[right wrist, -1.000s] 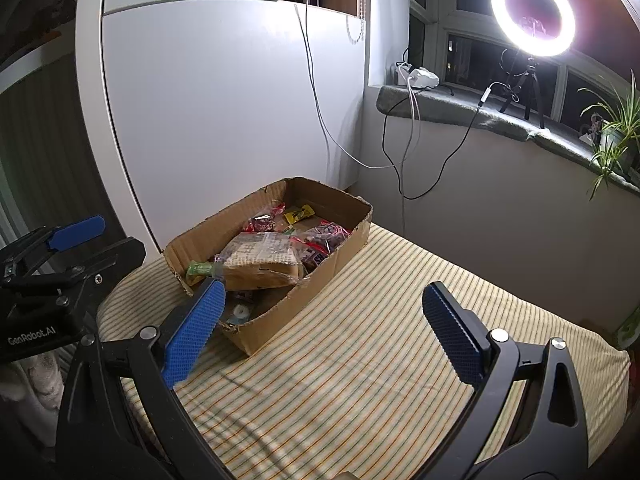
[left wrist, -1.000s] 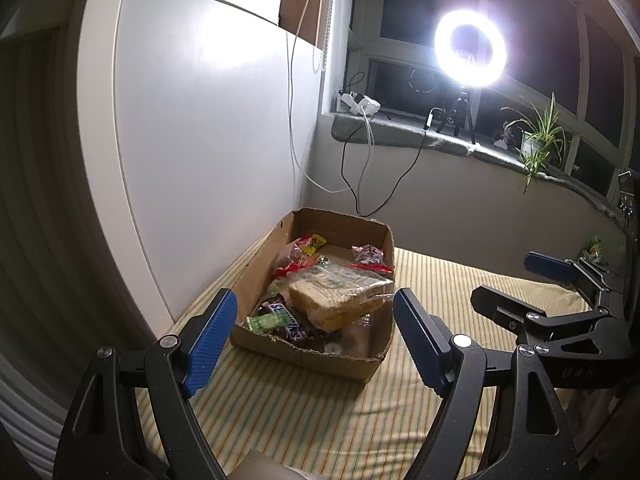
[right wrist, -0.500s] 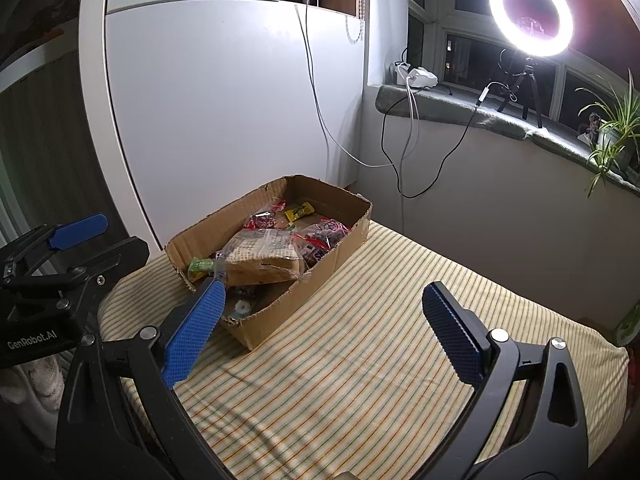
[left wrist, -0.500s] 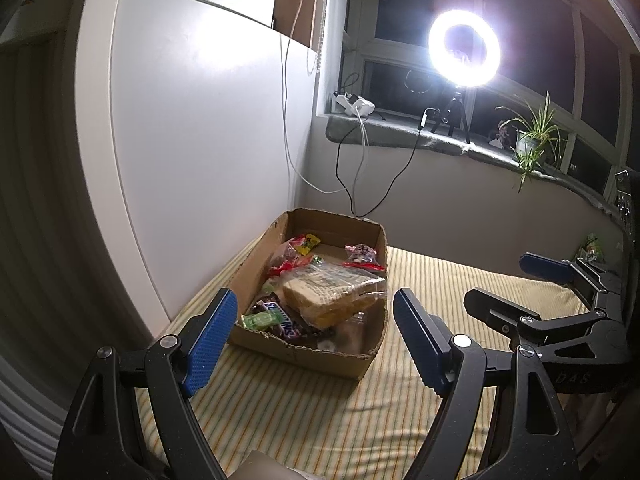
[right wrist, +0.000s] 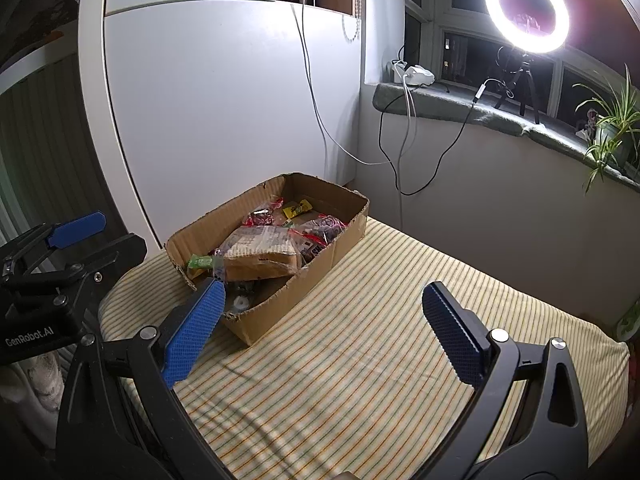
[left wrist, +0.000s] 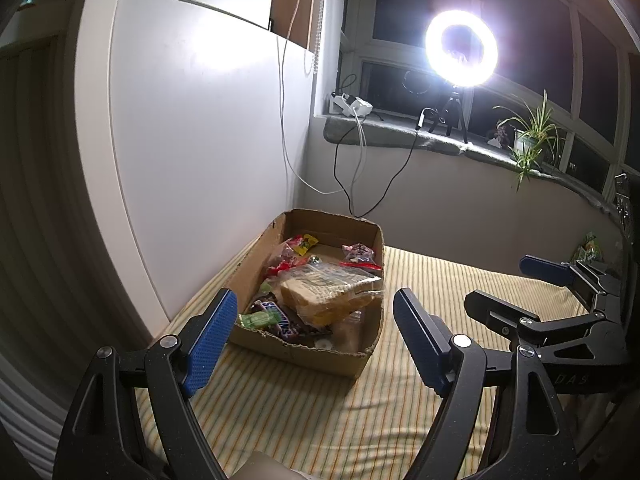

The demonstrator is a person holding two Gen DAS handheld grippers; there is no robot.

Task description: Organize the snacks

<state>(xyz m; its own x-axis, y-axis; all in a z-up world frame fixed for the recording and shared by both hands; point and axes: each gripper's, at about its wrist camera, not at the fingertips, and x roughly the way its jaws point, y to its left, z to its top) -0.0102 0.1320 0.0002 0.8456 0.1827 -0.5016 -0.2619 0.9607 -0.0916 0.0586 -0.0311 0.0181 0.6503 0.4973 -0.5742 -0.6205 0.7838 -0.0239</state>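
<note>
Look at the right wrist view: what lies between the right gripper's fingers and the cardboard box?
Only bare striped cloth lies between the open right gripper and the box; the right wrist view shows it.

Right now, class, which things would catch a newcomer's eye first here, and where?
The glowing white ring light on the window sill at upper right. Then the brown cardboard box of snacks on the striped yellow cloth, with a bagged bread loaf on top; the open left gripper and right gripper hover empty nearby.
</note>
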